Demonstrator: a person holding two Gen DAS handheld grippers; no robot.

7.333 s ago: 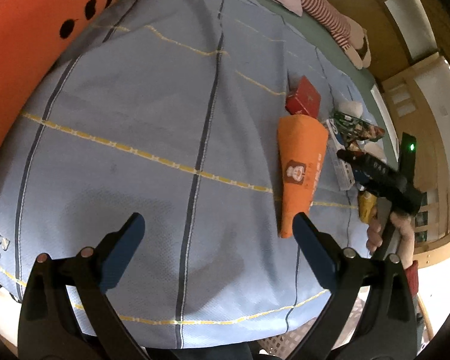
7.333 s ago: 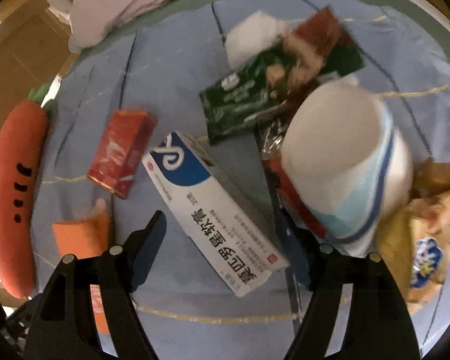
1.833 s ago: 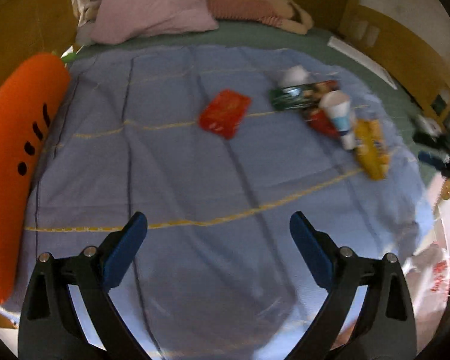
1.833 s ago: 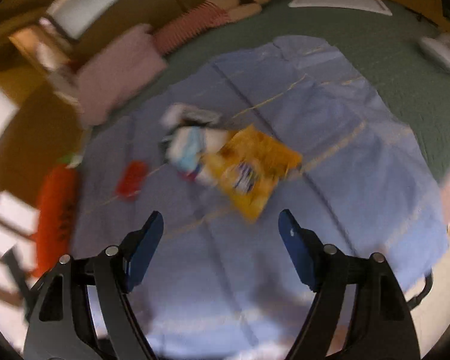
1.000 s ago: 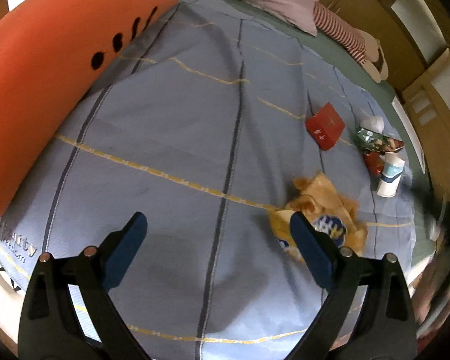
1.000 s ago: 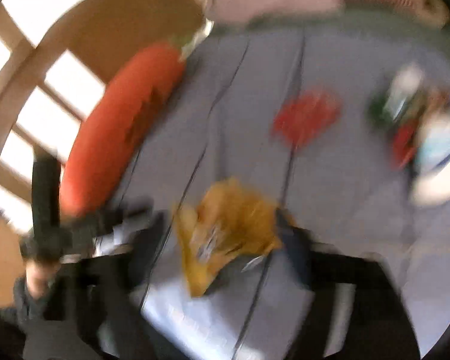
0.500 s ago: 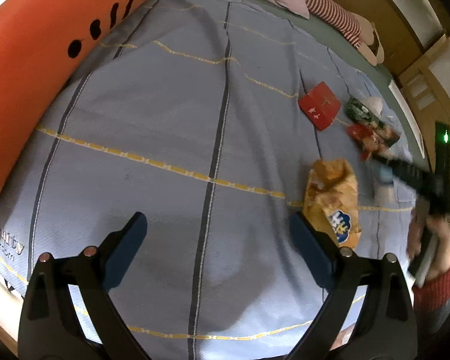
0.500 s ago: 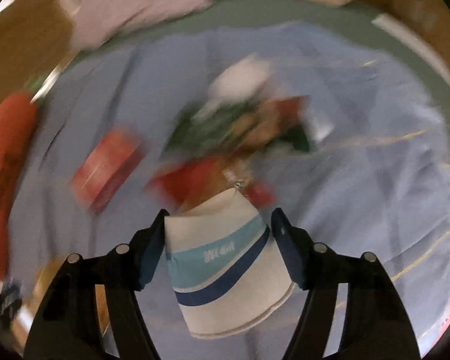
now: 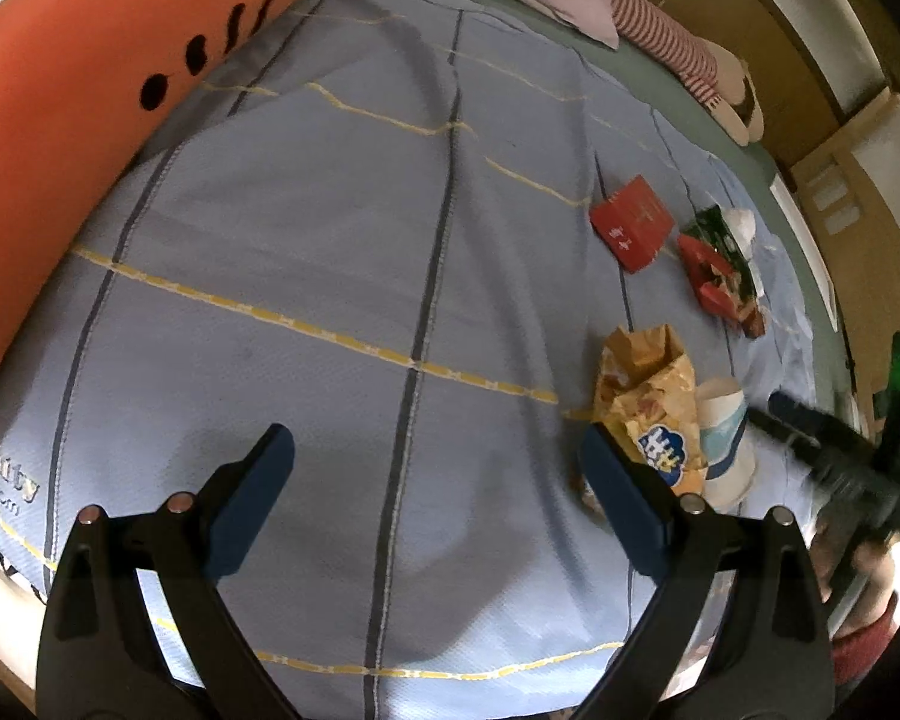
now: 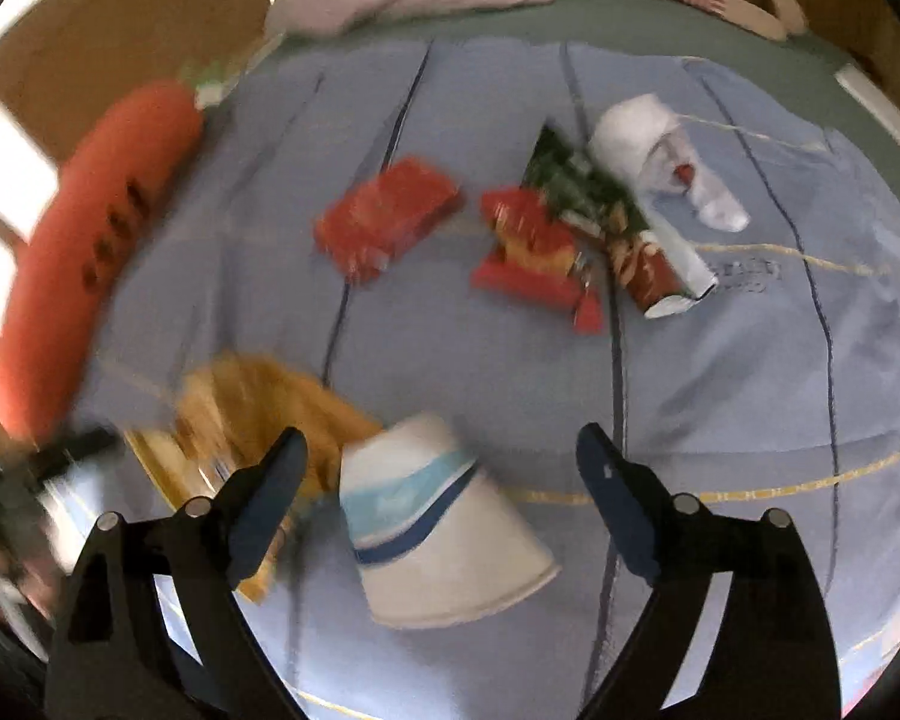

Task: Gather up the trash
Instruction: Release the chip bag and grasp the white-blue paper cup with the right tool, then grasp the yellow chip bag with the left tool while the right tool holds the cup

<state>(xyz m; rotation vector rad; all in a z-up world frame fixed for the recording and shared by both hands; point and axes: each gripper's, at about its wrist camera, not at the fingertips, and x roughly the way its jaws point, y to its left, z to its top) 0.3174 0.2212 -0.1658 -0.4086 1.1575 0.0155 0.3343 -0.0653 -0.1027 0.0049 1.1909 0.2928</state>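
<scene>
Right gripper spread wide, empty, over a paper cup lying on its side on the blue bedspread. Yellow chip bag touches the cup. Left gripper also wide, empty. Red box and snack wrappers lie farther off.

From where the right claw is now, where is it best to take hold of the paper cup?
Probably across the paper cup's tapered side wall, near the blue band. It lies tipped over between the open fingers of the right claw, its wide rim toward the camera, so closing from both sides should hold it.
</scene>
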